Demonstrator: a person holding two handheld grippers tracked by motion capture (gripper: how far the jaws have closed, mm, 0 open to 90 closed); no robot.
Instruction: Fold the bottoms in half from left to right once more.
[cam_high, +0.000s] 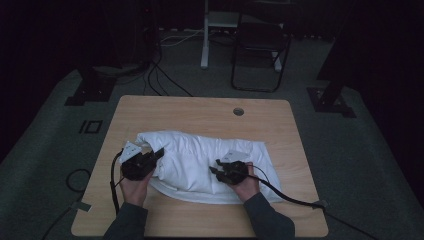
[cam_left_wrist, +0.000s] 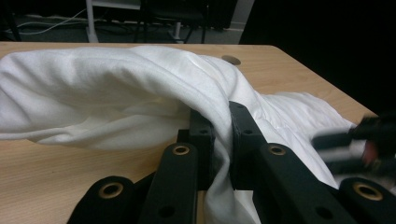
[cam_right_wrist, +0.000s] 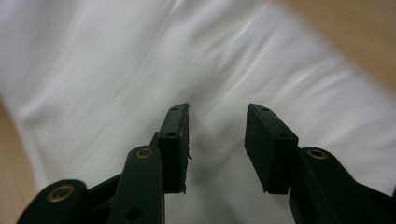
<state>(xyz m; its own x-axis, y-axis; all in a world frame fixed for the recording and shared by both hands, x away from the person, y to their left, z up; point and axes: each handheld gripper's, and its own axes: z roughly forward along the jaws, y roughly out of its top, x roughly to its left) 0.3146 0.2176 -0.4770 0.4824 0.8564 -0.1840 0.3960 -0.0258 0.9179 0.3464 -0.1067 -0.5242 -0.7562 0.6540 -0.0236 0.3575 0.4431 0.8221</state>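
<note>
Left gripper (cam_left_wrist: 219, 135) fingers pinch white cloth (cam_left_wrist: 116, 93); right gripper (cam_right_wrist: 217, 140) hovers agape above.

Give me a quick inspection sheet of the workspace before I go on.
Surface: wooden table, round hole near the far edge.
Job's things: white cloth, rumpled, lying across the middle.
Clutter: nothing seen.
Grippers: left hand-held gripper shut on a fold of the cloth; right hand-held gripper open above the cloth, nothing between its jaws.
Cables: one trails from each gripper, the right one over the table's near right corner; more lie on the floor.
Surroundings: dark room, grey carpet, chair beyond the table.
</note>
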